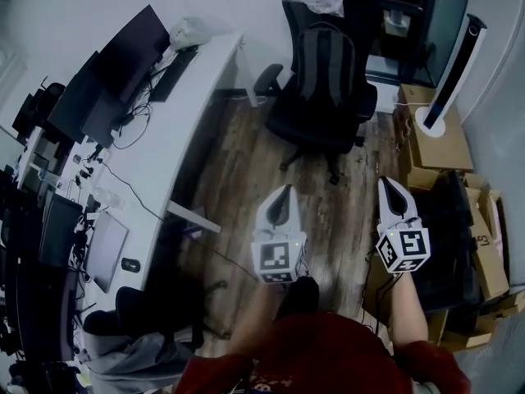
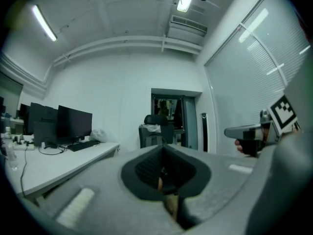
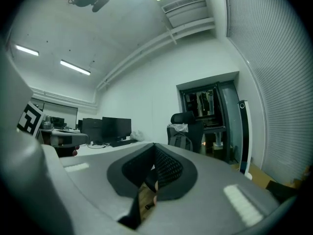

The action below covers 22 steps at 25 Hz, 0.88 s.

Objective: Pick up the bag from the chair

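Observation:
A dark backpack (image 1: 326,72) with grey straps rests upright on the seat of a black office chair (image 1: 305,125) at the top middle of the head view. The same bag (image 3: 182,142) shows small and distant in the right gripper view, and the chair (image 2: 155,131) shows far off in the left gripper view. My left gripper (image 1: 280,197) and right gripper (image 1: 389,189) are held side by side over the wooden floor, pointing level toward the chair and well short of it. Both have their jaws shut with nothing between them.
A long white desk (image 1: 184,121) with monitors (image 1: 115,76) and a keyboard runs along the left. Cardboard boxes (image 1: 439,142) and a tall white tower fan (image 1: 453,76) stand at the right. A dark doorway (image 2: 171,116) lies behind the chair.

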Each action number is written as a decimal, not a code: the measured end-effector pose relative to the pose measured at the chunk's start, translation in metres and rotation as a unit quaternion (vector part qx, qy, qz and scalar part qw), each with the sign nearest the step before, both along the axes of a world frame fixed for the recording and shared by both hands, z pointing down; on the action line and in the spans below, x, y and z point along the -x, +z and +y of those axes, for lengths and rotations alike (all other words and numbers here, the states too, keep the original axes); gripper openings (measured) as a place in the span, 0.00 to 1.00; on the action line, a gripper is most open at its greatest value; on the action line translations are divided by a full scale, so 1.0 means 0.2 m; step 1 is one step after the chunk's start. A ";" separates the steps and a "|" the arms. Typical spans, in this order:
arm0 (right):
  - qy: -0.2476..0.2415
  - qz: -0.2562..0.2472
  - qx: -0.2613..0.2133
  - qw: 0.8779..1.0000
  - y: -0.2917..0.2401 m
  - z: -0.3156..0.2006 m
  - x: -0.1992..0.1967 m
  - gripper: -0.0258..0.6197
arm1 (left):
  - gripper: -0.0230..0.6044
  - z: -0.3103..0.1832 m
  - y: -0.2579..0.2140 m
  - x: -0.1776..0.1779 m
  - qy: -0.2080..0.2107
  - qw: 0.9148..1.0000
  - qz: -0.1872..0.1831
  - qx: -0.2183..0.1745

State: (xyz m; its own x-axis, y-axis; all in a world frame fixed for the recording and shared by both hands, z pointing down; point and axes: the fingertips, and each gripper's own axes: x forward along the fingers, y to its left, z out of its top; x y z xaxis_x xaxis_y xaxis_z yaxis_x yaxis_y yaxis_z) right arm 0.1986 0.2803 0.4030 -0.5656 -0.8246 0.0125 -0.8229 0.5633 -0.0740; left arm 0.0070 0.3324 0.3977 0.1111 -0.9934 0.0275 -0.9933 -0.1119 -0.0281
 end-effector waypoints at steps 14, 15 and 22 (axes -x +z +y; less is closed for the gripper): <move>0.025 0.023 0.015 0.999 0.00 -0.72 0.51 0.04 | 0.04 -0.74 0.05 0.56 0.014 0.999 0.022 0.024; 0.028 0.022 0.015 0.999 0.00 -0.76 0.52 0.04 | 0.04 -0.79 0.05 0.58 0.018 0.999 0.021 0.025; 0.048 0.017 0.010 0.999 -0.03 -0.97 0.57 0.04 | 0.04 -1.03 0.01 0.64 0.035 0.999 0.011 0.019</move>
